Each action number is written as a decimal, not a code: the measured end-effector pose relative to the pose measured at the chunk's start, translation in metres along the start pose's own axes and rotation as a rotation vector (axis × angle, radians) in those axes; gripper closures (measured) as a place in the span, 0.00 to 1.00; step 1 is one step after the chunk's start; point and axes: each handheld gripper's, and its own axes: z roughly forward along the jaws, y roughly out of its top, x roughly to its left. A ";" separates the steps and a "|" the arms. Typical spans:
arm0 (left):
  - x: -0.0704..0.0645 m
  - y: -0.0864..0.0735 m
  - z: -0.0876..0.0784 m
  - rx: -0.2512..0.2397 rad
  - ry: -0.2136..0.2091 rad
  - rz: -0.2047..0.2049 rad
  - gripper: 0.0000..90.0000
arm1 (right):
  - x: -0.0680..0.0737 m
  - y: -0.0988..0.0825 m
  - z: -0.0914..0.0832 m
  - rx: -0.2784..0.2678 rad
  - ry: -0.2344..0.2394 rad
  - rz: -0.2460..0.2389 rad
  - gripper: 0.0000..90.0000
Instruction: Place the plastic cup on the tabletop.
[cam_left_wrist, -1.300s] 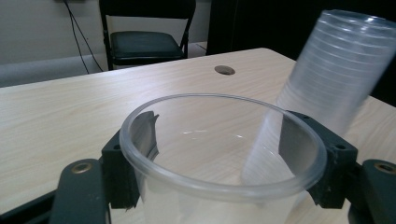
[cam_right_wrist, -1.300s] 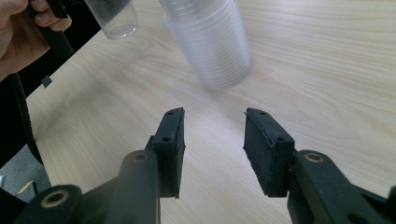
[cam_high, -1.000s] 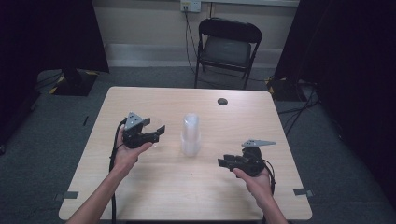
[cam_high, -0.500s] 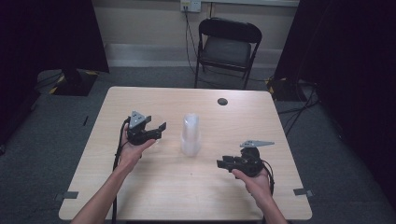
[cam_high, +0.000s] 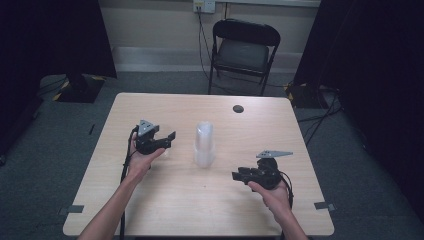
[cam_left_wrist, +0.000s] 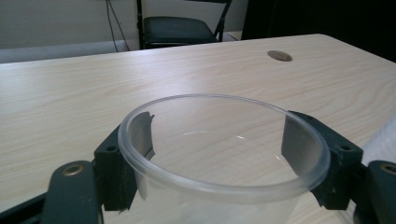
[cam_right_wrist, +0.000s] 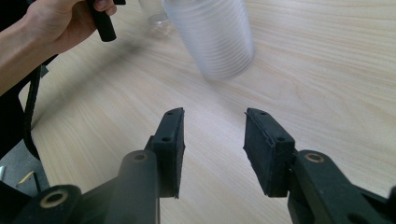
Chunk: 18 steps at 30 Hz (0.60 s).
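Clear round plastic cup (cam_left_wrist: 219, 154) between left gripper's (cam_left_wrist: 217, 140) just-widening fingers, pads apparently off it.

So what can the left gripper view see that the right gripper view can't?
Left gripper view: a chair, a round hole in the table, and a clear cup close up between its jaws, which have just been opening. Right gripper view: the stack of cups, a hand, and nothing between its own jaws. Both: the wooden table, and probably that cup, blurry by the hand in the right gripper view.
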 end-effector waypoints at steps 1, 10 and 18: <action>0.001 0.000 0.000 0.002 0.005 0.005 0.27 | 0.000 0.000 0.000 0.001 0.002 -0.006 0.66; 0.000 -0.002 0.002 0.004 -0.007 0.005 0.23 | 0.001 0.001 0.000 0.006 0.005 -0.009 0.66; -0.005 -0.004 0.004 0.044 -0.004 0.049 0.24 | 0.000 0.001 -0.002 -0.001 0.003 -0.010 0.65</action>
